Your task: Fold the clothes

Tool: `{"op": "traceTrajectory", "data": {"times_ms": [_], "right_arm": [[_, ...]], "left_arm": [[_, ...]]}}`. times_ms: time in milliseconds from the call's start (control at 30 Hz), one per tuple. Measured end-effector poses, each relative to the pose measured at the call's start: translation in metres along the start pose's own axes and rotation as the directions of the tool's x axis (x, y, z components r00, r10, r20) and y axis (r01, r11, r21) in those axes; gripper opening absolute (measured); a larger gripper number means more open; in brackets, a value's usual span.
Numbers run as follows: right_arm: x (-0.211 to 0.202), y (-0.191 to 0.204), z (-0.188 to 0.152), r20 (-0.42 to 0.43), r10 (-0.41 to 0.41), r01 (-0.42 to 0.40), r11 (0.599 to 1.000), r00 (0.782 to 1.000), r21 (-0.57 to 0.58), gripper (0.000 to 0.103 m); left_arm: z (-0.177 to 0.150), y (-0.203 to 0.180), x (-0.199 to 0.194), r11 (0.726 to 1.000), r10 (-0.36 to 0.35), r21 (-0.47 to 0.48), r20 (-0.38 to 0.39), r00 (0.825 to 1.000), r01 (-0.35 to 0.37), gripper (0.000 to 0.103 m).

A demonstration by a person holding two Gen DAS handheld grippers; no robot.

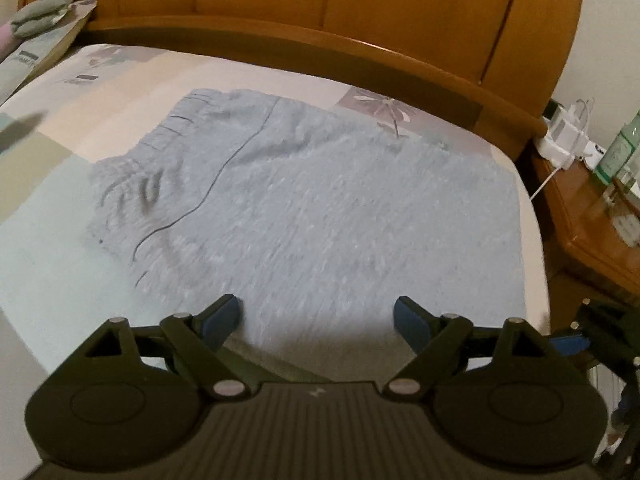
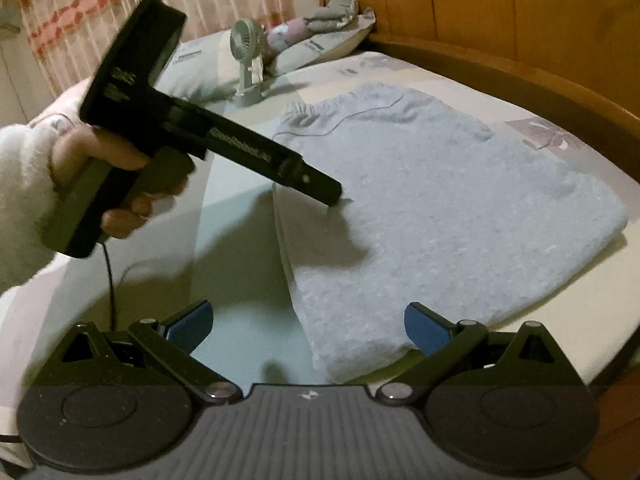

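Observation:
A pale grey-blue fleece garment point(image 1: 320, 200) lies folded flat on the bed, its elastic waistband point(image 1: 176, 128) at the far left end. My left gripper point(image 1: 318, 312) hovers open just above the garment's near part, with nothing between its blue pads. In the right wrist view a hand in a fluffy white sleeve point(image 2: 24, 184) holds that left gripper point(image 2: 334, 196) with its tip over the garment's point(image 2: 440, 200) left edge. My right gripper point(image 2: 308, 316) is open at the near corner of the garment, with the cloth lying below it, not pinched.
A wooden headboard point(image 1: 360, 8) curves behind the bed. At the far left lie a pillow point(image 2: 320, 48) with rolled grey cloth on it and a small desk fan point(image 2: 248, 64). A nightstand point(image 1: 592, 208) with a bottle and a charger stands on the right.

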State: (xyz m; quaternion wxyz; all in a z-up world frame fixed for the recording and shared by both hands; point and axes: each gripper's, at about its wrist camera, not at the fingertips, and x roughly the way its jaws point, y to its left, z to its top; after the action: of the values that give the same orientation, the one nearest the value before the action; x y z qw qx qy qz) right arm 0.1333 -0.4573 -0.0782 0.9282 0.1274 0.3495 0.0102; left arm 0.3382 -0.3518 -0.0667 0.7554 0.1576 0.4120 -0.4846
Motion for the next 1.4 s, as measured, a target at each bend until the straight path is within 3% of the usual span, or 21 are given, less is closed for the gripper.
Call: {"op": "traceTrajectory", "data": {"times_ms": [167,233,300,500,600,733,867,1000,1067,1200,1267,1333,1400], "right_arm": [[-0.009,0.007,0.007,0.023,0.076,-0.076,0.997,0.997,0.023,0.103],[0.006,0.007,0.003,-0.032,0.11,-0.109,0.994,0.993,0.03,0.103],[0.014,0.005,-0.003,-0.083,0.093,-0.089,0.995,0.992,0.053,0.103],[-0.016,-0.005,-0.009,-0.059,0.077,-0.071,0.993,0.995,0.099,0.103],[-0.007,-0.02,-0.017,-0.104,0.058,-0.037,0.982,0.993,0.186,0.103],[0.009,-0.028,-0.013,-0.056,0.089,-0.071,0.963,0.994,0.26,0.103],[0.003,-0.018,-0.005,-0.034,0.164,-0.149,0.949,0.986,0.279,0.103],[-0.016,-0.019,-0.004,-0.031,0.281,-0.257,0.911,0.959,0.322,0.103],[-0.025,-0.017,0.0,-0.003,0.261,-0.248,0.921,0.965,0.302,0.103],[-0.022,-0.01,0.015,0.028,0.145,-0.147,0.967,0.989,0.21,0.103],[-0.008,-0.011,0.017,-0.001,0.12,-0.118,0.971,0.993,0.207,0.103],[0.011,-0.017,0.009,-0.093,0.1,-0.075,0.968,0.991,0.239,0.103],[0.011,-0.017,0.0,-0.085,0.085,-0.063,0.969,0.993,0.238,0.103]], "left_arm": [[0.003,-0.005,-0.029,0.999,0.032,-0.014,0.055,0.998,-0.031,0.085],[-0.003,-0.007,-0.039,0.998,0.054,-0.025,0.051,0.997,-0.053,0.086],[-0.013,-0.011,-0.047,0.995,0.098,-0.032,0.034,0.995,-0.096,0.086],[-0.068,-0.013,-0.083,0.975,0.211,-0.089,0.067,0.975,-0.205,0.089],[-0.098,-0.009,-0.095,0.965,0.202,-0.185,0.073,0.977,-0.186,0.089],[-0.127,-0.006,-0.106,0.95,0.206,-0.252,0.06,0.977,-0.185,0.089],[-0.139,-0.008,-0.12,0.943,0.27,-0.219,0.062,0.961,-0.251,0.089],[-0.147,-0.005,-0.13,0.941,0.277,-0.225,0.077,0.958,-0.254,0.09],[-0.149,-0.004,-0.132,0.938,0.28,-0.237,0.082,0.957,-0.254,0.09],[-0.152,-0.005,-0.131,0.937,0.271,-0.251,0.082,0.959,-0.244,0.09],[-0.153,-0.005,-0.13,0.935,0.274,-0.253,0.077,0.959,-0.247,0.09],[-0.154,-0.004,-0.128,0.934,0.277,-0.255,0.069,0.958,-0.251,0.09],[-0.153,-0.002,-0.127,0.933,0.276,-0.255,0.062,0.959,-0.252,0.09]]}}
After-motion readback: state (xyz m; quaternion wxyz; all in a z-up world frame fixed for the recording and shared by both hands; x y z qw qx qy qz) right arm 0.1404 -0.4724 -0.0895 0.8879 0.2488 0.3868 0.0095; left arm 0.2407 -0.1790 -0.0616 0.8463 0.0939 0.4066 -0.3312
